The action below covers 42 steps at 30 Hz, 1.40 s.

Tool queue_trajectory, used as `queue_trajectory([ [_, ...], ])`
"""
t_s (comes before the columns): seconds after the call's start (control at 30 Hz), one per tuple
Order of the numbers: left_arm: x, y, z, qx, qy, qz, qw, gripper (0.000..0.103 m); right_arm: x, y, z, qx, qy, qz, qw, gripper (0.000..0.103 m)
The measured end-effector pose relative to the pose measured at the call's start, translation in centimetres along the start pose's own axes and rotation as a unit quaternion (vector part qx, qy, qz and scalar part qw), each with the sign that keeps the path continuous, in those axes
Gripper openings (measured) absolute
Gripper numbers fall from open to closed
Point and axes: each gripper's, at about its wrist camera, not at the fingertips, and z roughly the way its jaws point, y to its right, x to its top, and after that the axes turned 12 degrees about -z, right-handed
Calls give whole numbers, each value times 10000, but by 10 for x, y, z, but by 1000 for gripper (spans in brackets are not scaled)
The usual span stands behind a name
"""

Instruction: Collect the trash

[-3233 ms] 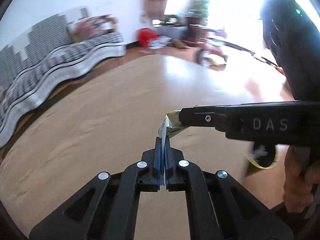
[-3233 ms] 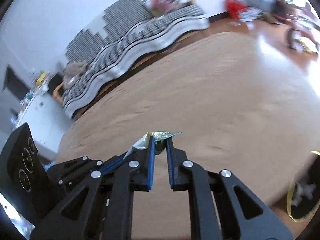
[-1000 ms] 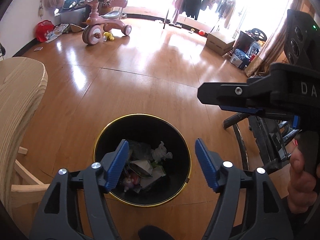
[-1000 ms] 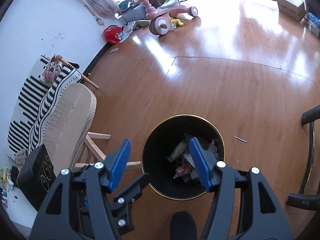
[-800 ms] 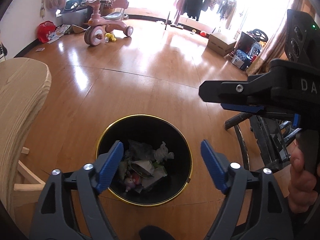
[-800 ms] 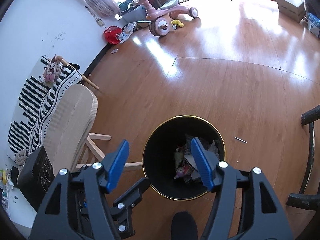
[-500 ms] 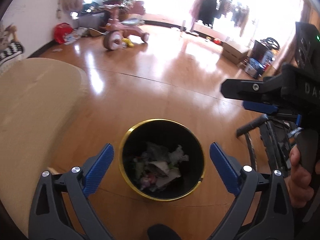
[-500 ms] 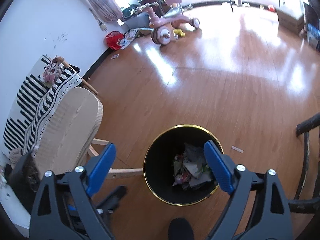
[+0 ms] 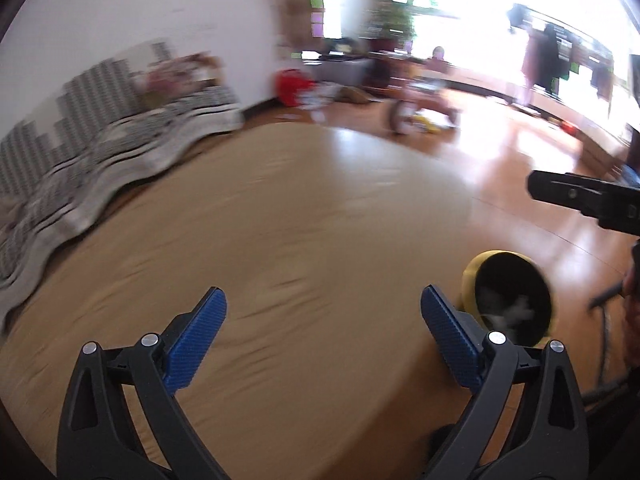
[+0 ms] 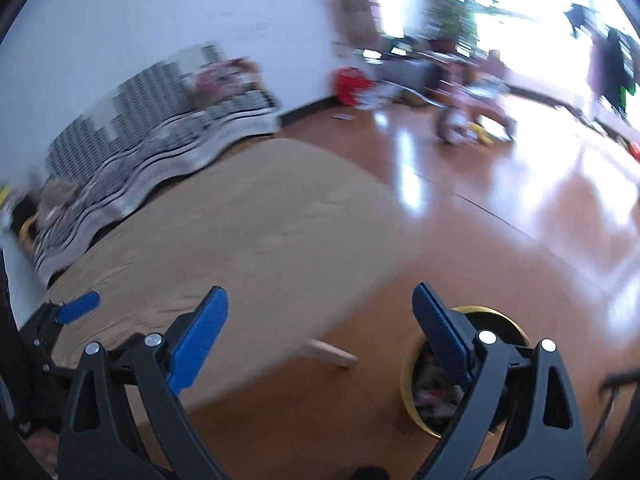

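Observation:
Both views are blurred by motion. My left gripper [image 9: 322,292] hangs open over the round wooden table [image 9: 300,220], nothing between its blue pads. The black trash bin with a gold rim [image 9: 470,276] stands on the floor at the lower right, past the table's edge, with crumpled trash [image 9: 514,308] inside. My right gripper [image 10: 319,289] is over the table edge, its jaws opening, with nothing between them. The bin [image 10: 494,315] lies behind its right finger. The right gripper's fingers [image 9: 580,196] also show at the right edge of the left wrist view.
A striped sofa [image 9: 100,148] runs along the left wall. A pink tricycle [image 10: 472,116] and a red bag [image 10: 350,84] sit on the shiny wood floor beyond. A table leg [image 10: 332,353] shows under the tabletop near the bin.
Both grippers swung up and left from above the bin toward the table, so the bin slid to the lower right of each view. Both sets of jaws spread wider.

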Motion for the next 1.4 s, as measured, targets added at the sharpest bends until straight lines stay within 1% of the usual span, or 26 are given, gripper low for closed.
queue_trajectory([
  [0.1,-5,-61,-24,586,103,-345,9976,95,11,-57,11,387,26,-349,9986,91],
  [0.13,-8,-80,-32,759,132,-473,9959,95,15,-85,18,597,9,-485,9970,91],
  [0.17,-14,-106,-43,997,166,-629,9929,95,18,-103,22,732,4,-578,9956,91],
  [0.2,-16,-122,-51,1168,192,-737,9902,95,21,-126,26,878,5,-704,9936,91],
  [0.23,-23,-145,-60,1384,223,-893,9861,95,24,-142,29,975,4,-798,9920,91],
  [0.3,-34,-178,-73,1620,209,-1141,9799,95,26,-182,36,1237,-8,-1012,9871,91],
  [0.33,-39,-192,-77,1704,200,-1242,9773,95,28,-199,38,1322,-18,-1091,9852,92],
  [0.4,-54,-224,-90,1945,172,-1490,9694,95,27,-229,44,1462,-57,-1264,9811,92],
  [0.43,-59,-234,-94,2013,173,-1572,9667,95,28,-248,49,1527,-91,-1374,9786,92],
  [0.57,-82,-279,-115,2274,153,-1972,9535,95,23,-292,59,1644,-186,-1661,9721,92],
  [0.63,-89,-295,-120,2359,135,-2132,9480,95,20,-305,65,1673,-230,-1745,9701,92],
  [0.77,-94,-305,-123,2431,133,-2243,9436,95,16,-318,70,1677,-300,-1792,9689,92],
  [1.4,-89,-304,-119,2392,137,-2195,9457,95,15,-310,72,1644,-344,-1727,9705,92],
])
